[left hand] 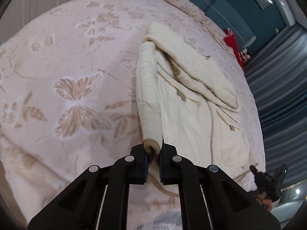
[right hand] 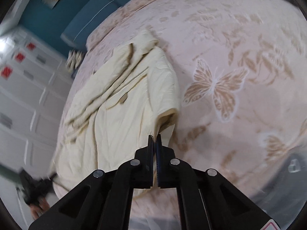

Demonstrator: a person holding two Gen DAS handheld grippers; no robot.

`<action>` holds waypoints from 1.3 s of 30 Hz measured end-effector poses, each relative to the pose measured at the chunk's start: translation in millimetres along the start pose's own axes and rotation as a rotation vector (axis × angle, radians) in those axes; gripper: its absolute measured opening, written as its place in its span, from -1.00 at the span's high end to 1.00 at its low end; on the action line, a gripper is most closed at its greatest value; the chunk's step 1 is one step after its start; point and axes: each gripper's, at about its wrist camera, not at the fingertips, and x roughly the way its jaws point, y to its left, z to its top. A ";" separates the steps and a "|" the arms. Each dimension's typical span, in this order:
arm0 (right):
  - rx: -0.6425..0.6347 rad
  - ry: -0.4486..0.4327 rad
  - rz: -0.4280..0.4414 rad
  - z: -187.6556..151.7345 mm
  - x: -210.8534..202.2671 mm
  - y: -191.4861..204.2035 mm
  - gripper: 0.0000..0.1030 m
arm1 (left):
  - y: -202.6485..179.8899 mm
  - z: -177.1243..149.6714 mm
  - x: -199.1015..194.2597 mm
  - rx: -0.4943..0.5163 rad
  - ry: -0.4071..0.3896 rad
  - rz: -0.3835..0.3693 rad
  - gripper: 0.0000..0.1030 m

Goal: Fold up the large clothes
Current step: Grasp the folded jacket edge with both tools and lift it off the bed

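Observation:
A large cream garment (left hand: 191, 95) lies crumpled on a bed, with brown trim and a cord showing. My left gripper (left hand: 153, 153) is shut on a rolled, sleeve-like edge of it at the near end, the roll pinched between the blue pads. In the right wrist view the same garment (right hand: 124, 115) spreads out to the left. My right gripper (right hand: 155, 140) is shut on a lifted fold at its near right edge. Each gripper shows in the other's view: the right one (left hand: 268, 180) at lower right, the left one (right hand: 38, 187) blurred at lower left with a hand on it.
The bed cover (left hand: 67, 57) is pale pink with tan butterflies and takes up most of both views (right hand: 249, 57). A red item (left hand: 233, 42) lies near the teal headboard (left hand: 220, 5). White cabinets (right hand: 28, 95) stand beside the bed, and a grey curtain (left hand: 284, 86) hangs on the other side.

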 end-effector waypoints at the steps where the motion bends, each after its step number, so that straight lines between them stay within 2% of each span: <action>1: -0.053 0.018 -0.016 -2.3 -8.7 2.5 0.96 | -3.7 -6.7 -11.5 0.034 0.008 0.006 0.89; 6: -0.209 0.110 -0.050 -22.6 -48.0 7.2 0.96 | -1.8 -40.8 -50.9 0.101 0.074 0.023 0.92; 11: -0.339 0.262 -0.063 -78.1 -87.1 12.0 0.96 | 22.5 -85.1 -99.1 0.059 0.120 0.029 0.92; 14: -0.368 0.337 -0.064 -101.8 -79.7 4.4 0.92 | 39.3 -101.0 -103.5 0.031 0.124 0.057 0.92; 16: -0.366 0.329 -0.089 -104.4 -74.9 -3.8 0.79 | 51.3 -108.6 -96.0 -0.004 0.135 0.069 0.92; 17: -0.363 0.311 -0.119 -101.7 -72.7 -9.5 0.58 | 55.3 -109.9 -93.8 -0.006 0.134 0.077 0.92; 18: -0.353 0.291 -0.136 -98.2 -73.5 -12.3 0.51 | 56.6 -112.6 -92.4 -0.004 0.136 0.084 0.91; 20: -0.290 0.278 -0.100 -88.9 -75.0 -21.6 0.50 | 57.1 -114.4 -88.8 0.003 0.135 0.093 0.91; 22: -0.272 0.286 -0.087 -86.4 -72.1 -24.6 0.39 | 55.0 -115.4 -87.8 0.015 0.129 0.105 0.92; 26: -0.283 0.313 -0.083 -90.1 -66.7 -20.8 0.30 | 57.9 -116.0 -86.8 0.005 0.134 0.107 0.91; 30: -0.323 0.314 -0.070 -92.6 -94.6 -17.4 0.14 | 57.6 -117.5 -91.5 0.020 0.132 0.117 0.91; 31: -0.330 0.289 -0.078 -88.8 -104.5 -18.6 0.08 | 58.4 -117.6 -89.8 0.015 0.136 0.119 0.91; 33: -0.310 0.223 -0.083 -78.7 -118.3 -23.8 -0.30 | 59.8 -118.4 -86.1 0.008 0.141 0.126 0.91; 35: -0.274 0.180 -0.102 -68.9 -119.8 -28.5 -0.36 | 58.9 -119.6 -83.2 0.008 0.139 0.132 0.91; 39: -0.200 0.274 -0.062 -67.5 -84.2 -33.3 -0.36 | 60.5 -120.0 -84.0 -0.004 0.135 0.125 0.91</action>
